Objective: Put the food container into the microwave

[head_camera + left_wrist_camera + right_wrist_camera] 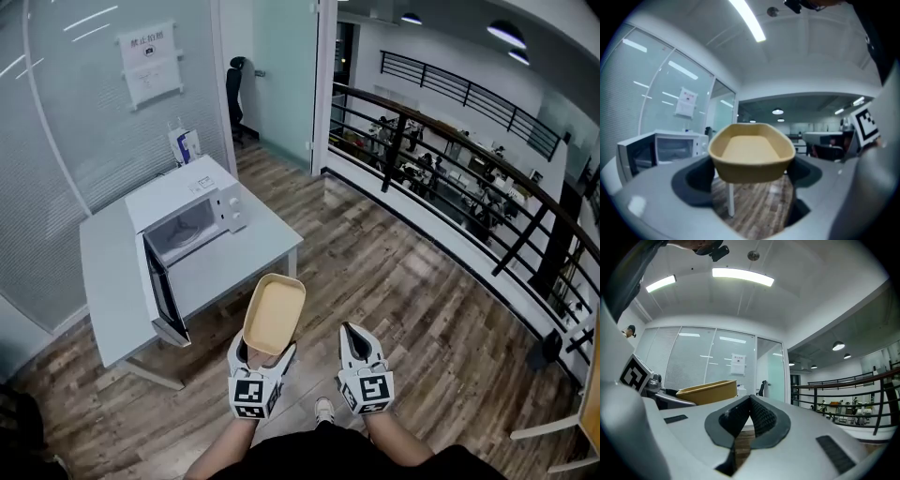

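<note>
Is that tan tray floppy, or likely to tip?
The food container is probably stiff: gripped at one end by the left gripper, it juts out without sagging. It looks empty, so likely light. Held only by that end, it might pivot if bumped.

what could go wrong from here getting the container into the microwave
1. The left tongs grip the tan oval food container only at one end, so it may tilt or slip while carried.
2. The white microwave has its dark door swung open on the near side; the container could knock it on the approach.
3. The right tongs are shut and empty, giving no support.
</note>
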Motion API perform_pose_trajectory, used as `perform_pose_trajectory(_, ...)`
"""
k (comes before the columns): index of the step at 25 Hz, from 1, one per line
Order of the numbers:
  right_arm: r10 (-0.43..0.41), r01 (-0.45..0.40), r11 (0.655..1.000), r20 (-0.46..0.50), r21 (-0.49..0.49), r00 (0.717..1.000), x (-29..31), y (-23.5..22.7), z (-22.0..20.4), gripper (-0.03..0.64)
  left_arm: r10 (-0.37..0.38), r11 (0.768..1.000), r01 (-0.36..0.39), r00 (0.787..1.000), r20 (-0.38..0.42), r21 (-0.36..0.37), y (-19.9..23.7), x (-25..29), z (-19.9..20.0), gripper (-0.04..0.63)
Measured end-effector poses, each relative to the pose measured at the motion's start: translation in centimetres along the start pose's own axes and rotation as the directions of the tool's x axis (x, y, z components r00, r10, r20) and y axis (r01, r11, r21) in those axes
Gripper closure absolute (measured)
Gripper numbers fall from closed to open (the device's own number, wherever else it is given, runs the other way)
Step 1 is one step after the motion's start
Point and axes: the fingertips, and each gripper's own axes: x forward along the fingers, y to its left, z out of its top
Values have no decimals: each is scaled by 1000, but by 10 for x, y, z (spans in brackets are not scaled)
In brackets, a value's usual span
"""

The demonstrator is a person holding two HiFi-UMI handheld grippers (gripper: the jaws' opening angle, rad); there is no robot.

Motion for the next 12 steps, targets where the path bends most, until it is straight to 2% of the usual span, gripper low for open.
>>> perform_pose_trajectory(12, 165, -165, 986, 9, 20, 986, 85, -31, -11, 618, 163, 987, -163, 987, -11, 0, 24, 57, 1, 115)
